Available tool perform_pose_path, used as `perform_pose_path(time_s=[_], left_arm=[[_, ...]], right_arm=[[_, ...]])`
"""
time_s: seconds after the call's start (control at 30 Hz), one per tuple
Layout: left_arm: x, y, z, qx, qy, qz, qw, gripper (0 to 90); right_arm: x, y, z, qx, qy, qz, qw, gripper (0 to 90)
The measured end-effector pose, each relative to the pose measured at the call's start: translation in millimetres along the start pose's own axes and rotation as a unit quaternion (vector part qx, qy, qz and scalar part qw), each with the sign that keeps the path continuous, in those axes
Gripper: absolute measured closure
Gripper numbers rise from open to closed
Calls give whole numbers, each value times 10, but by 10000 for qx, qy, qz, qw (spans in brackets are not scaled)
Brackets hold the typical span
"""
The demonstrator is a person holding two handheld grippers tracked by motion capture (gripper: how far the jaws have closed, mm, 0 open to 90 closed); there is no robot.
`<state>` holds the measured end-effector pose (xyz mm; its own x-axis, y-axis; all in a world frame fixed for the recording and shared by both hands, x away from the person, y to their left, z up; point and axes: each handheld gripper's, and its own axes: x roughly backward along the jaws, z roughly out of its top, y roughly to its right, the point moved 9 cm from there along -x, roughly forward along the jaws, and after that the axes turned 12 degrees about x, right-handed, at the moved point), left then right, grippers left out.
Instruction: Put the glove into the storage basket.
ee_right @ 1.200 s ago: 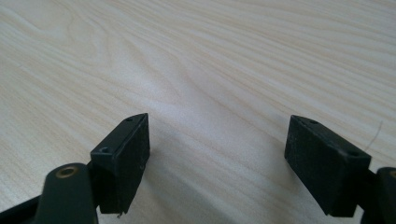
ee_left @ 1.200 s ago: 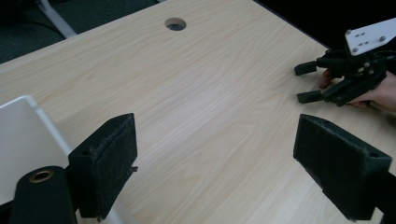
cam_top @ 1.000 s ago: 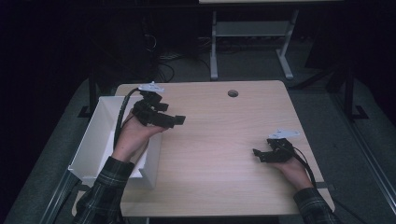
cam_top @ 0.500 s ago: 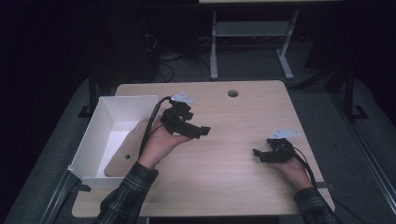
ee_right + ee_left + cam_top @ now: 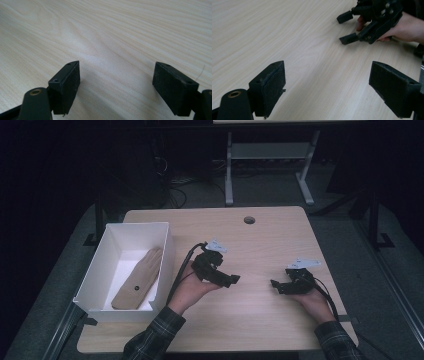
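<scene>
A tan, flat wooden hand shape (image 5: 138, 279) lies inside the white box (image 5: 100, 275) at the table's left. My left gripper (image 5: 231, 280) is near the table's middle, to the right of the box, open with nothing between its jaws (image 5: 327, 87). My right gripper (image 5: 276, 285) rests low over the table at the right, open and holding nothing (image 5: 116, 82). In the left gripper view the right gripper (image 5: 348, 27) and the hand holding it appear farther off, jaws apart.
The light wooden table (image 5: 260, 240) has a round cable hole (image 5: 249, 220) near its far edge. A white metal stand (image 5: 270, 155) is on the floor behind the table. Dark floor surrounds the table.
My left gripper moved right, from over the white box to the table's middle, leaving the wooden hand shape in the box. The right gripper stayed in place.
</scene>
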<state>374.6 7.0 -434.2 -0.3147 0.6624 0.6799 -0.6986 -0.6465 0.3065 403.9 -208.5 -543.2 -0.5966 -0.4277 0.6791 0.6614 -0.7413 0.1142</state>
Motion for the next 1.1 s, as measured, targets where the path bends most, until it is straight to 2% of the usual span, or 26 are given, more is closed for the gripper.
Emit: perform_pose_path(time_s=[0.1, 0.23, 0.5, 0.53, 0.63, 0.77, 0.83, 0.9, 0.93, 1.0, 1.1], left_arm=[[-60, -14, -62, 6, -15, -29, 10000, 131], [-196, -81, -225, -32, -112, -12, 9999, 131], [-354, -188, -434, -45, -204, 100, 9997, 131], [-394, -222, -501, -70, -288, 159, 9994, 131], [-423, -285, -583, -167, -365, 239, 9989, 131], [-470, -339, -667, -156, -331, 310, 9988, 131], [-487, -361, -720, -180, -394, 325, 9985, 131], [-515, -386, -766, -226, -418, 317, 9984, 130], [-526, -404, -785, -299, -415, 392, 9979, 130], [-542, -435, -805, -454, -328, 503, 9972, 123], [-547, -442, -817, -545, -211, 499, 9970, 123]], right_arm=[[0, 0, 0, -1, -1, 1, 10000, 219], [0, 0, 0, 1, -1, 0, 10000, 219], [1, -1, 0, 2, -3, 3, 10000, 219], [0, -1, 0, 3, -2, 2, 10000, 219], [0, -3, 0, 6, -2, 9, 10000, 219], [1, -4, -1, 13, -7, 16, 10000, 219], [0, 1, 1, 36, 4, 6, 10000, 219], [0, 1, 1, 39, 3, 7, 10000, 219], [-1, 1, 1, 41, 4, 8, 10000, 219], [-1, 0, 1, 40, 4, 8, 10000, 219], [0, -1, 0, 40, 2, 10, 10000, 219]])
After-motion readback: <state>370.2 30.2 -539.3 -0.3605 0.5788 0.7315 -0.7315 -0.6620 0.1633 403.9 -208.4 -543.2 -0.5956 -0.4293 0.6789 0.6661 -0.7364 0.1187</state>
